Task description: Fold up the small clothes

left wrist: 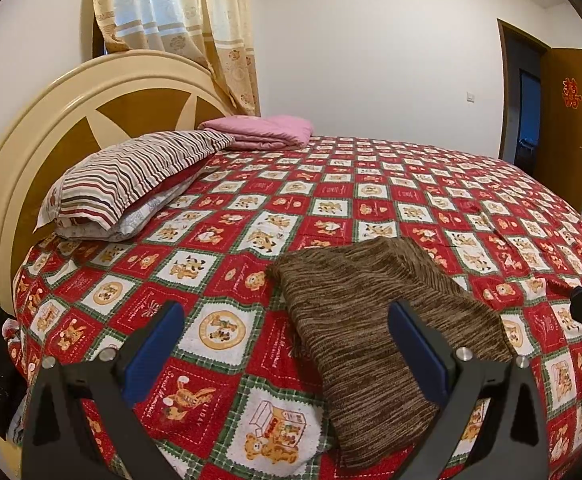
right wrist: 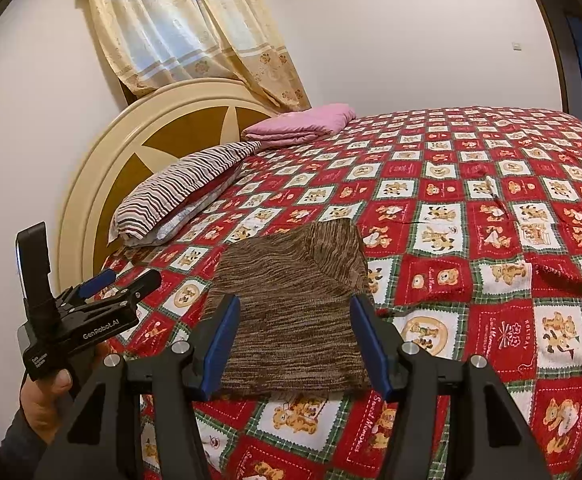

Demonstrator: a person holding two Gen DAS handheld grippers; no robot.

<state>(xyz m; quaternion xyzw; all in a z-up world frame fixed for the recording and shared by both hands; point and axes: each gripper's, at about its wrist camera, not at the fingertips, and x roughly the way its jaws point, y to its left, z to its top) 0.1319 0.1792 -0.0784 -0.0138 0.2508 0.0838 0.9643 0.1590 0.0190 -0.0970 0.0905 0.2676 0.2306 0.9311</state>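
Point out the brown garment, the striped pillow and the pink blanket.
brown garment (right wrist: pixel 291 312): right wrist view, middle of the knit fabric.
striped pillow (left wrist: pixel 131 184): left wrist view, middle of its striped top.
pink blanket (left wrist: pixel 263 130): left wrist view, top of the folded stack.

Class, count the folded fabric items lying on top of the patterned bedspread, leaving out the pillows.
2. A brown knitted garment lies near the bed's front edge, before both grippers. A pink folded blanket sits at the far corner by the headboard. Others may be hidden outside the views.
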